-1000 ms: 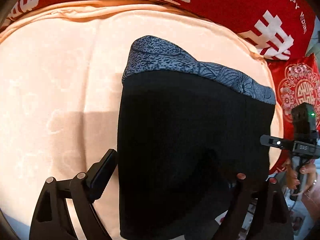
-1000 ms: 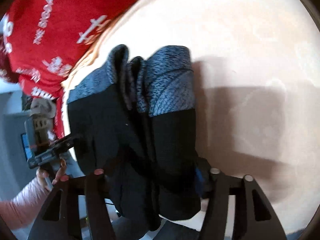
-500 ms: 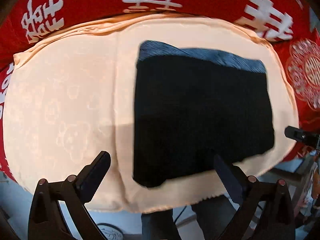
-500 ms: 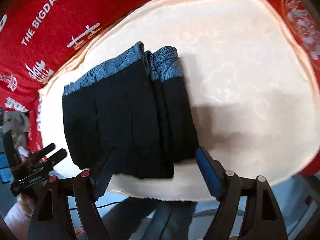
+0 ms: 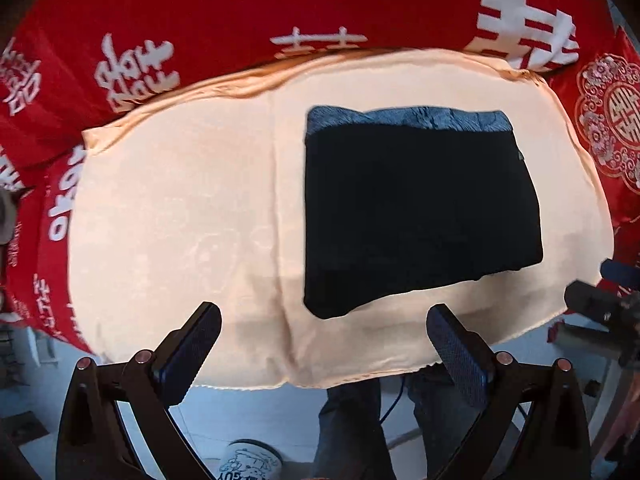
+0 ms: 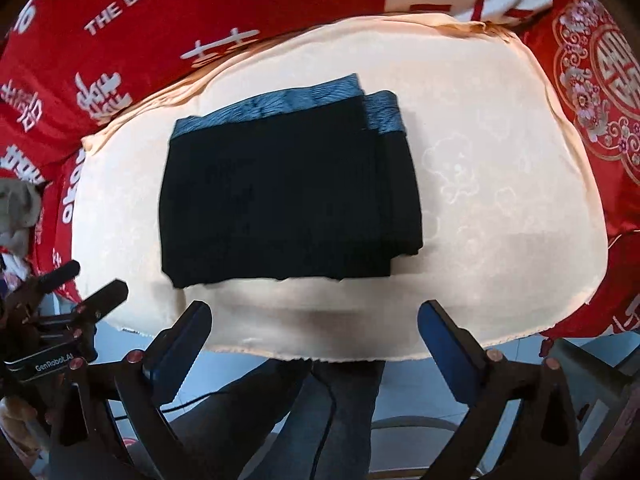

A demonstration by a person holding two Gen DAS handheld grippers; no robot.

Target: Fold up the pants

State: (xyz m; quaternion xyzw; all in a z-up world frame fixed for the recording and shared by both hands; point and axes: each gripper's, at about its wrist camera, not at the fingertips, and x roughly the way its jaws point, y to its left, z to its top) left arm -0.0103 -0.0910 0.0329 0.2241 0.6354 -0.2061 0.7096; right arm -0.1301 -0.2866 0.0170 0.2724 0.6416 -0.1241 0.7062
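Red printed cloth (image 5: 280,12) covers the whole surface; a peach cushion (image 5: 180,220) lies on top of it. Pants (image 5: 420,208) lie on the cushion as a compact black rectangle, toward its right half in the left view, blue-grey waistband (image 5: 408,118) along the far edge. Layers stack evenly, with a slight step at one side (image 6: 396,184). Judged: folding looks complete, at most a tidy-up left. Left gripper (image 5: 324,344) spread wide, empty, off the cushion's near edge. Right gripper (image 6: 316,338) likewise wide, holding nothing.

folded pants (image 5: 420,208) on the pad (image 5: 180,220), cloth (image 5: 280,12) behind, both tongs apart from them
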